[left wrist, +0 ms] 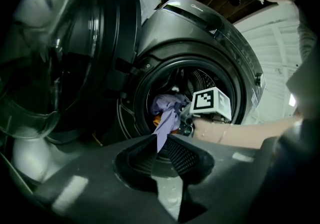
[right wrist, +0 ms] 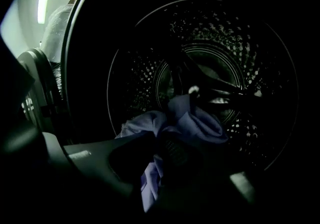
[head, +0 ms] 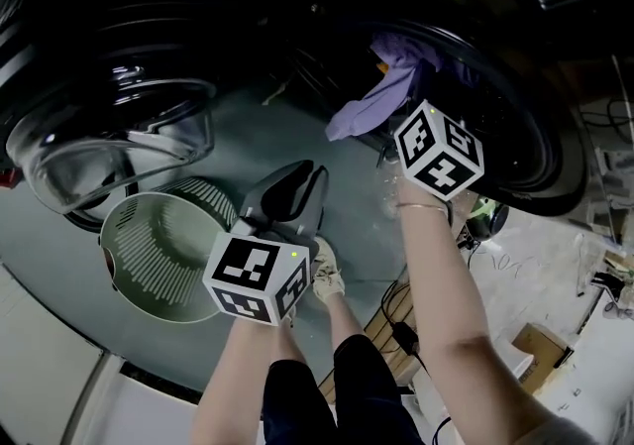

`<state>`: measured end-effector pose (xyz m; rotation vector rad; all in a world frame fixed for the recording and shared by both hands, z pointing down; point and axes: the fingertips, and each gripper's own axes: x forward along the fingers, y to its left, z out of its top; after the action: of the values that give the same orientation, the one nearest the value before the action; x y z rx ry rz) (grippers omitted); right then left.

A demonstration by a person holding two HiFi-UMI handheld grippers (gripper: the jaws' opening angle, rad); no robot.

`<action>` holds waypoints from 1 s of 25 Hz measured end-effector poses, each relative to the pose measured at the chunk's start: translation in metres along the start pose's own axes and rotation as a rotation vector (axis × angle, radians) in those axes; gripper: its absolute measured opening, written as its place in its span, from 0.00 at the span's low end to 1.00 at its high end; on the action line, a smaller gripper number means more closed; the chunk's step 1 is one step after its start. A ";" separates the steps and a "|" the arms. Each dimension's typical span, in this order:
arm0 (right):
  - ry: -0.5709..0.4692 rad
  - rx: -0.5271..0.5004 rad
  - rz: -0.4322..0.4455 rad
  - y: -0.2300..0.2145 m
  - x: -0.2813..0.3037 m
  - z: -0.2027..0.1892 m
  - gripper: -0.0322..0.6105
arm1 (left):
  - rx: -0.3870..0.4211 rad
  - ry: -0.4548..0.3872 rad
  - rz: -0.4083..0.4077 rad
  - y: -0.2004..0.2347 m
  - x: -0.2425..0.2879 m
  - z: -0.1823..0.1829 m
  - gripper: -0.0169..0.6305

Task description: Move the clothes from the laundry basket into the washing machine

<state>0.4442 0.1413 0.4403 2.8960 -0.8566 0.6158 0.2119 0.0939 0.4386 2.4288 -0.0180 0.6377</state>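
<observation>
Lavender cloth (head: 381, 96) hangs over the lip of the washing machine (left wrist: 200, 33) opening, pinched between the closed jaws of the right gripper (right wrist: 165, 143), which faces the perforated drum (right wrist: 210, 43). Left gripper (head: 292, 185) hovers over the floor, jaws slightly apart and holding nothing, just beside the pale green laundry basket (head: 163, 255)

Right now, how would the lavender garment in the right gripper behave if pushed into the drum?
Probably floppy: the lavender garment drapes in loose folds from the right gripper, a tail hanging below the jaws. Likely light, since one pinch carries it. Pushed, it would probably crumple rather than slide, and the tail might trail over the drum rim.
</observation>
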 end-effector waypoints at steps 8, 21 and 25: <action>-0.030 0.074 -0.004 -0.008 0.022 0.021 0.27 | 0.010 0.002 -0.023 -0.008 0.007 0.004 0.13; 0.047 0.133 0.065 -0.009 -0.010 -0.014 0.66 | 0.008 0.011 -0.020 -0.013 0.014 -0.001 0.12; 0.140 0.127 0.063 -0.001 -0.032 -0.058 0.66 | 0.000 0.019 -0.018 -0.013 0.016 -0.008 0.12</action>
<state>0.3995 0.1685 0.4807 2.9018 -0.9253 0.8985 0.2244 0.1112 0.4435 2.4199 0.0115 0.6531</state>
